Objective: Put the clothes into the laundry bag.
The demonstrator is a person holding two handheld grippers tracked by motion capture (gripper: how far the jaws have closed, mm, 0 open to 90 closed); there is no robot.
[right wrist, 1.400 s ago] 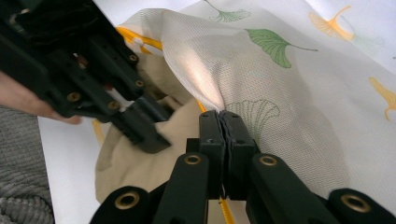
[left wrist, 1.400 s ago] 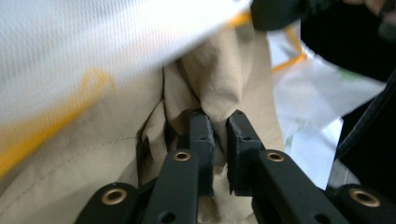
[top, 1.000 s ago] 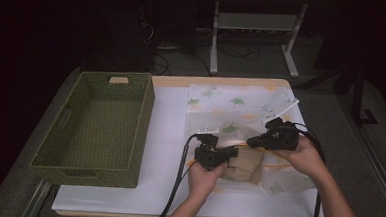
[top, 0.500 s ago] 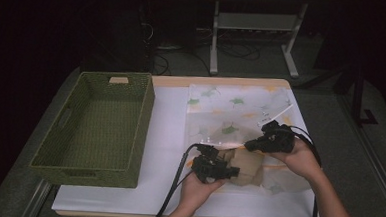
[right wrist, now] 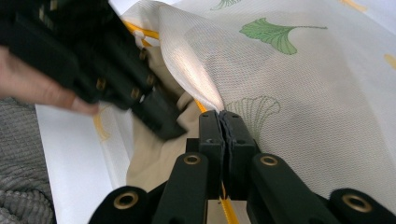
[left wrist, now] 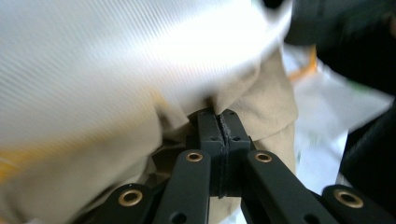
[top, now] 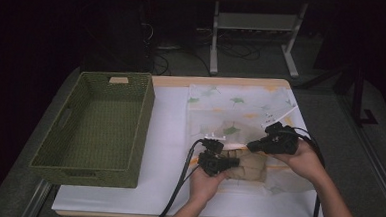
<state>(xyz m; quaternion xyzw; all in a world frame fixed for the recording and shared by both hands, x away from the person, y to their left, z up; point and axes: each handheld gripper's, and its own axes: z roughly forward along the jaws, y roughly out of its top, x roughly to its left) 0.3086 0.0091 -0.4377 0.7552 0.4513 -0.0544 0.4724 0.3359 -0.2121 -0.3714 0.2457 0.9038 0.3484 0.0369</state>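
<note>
- A green woven basket point(top: 96, 128) sits empty on the left of the desk point(top: 168, 112).
- At right, a white mesh bag point(top: 236, 108) printed with green leaves lies flat, a tan cloth point(top: 250, 166) tucked in its near, open end.
- A white sheet covers the desk; beyond it, a dark room with a metal stand point(top: 255, 31) and floor cables.
- The bag's long axis runs near to far, mouth nearest.
- Left tongs point(left wrist: 219, 116), which have just been closing, grip the tan cloth; right tongs point(right wrist: 219, 116) pinch the bag's orange-trimmed edge.

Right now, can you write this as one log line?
left gripper: just closed on tan cloth | right gripper: shut on mesh bag edge | basket: at left
</note>
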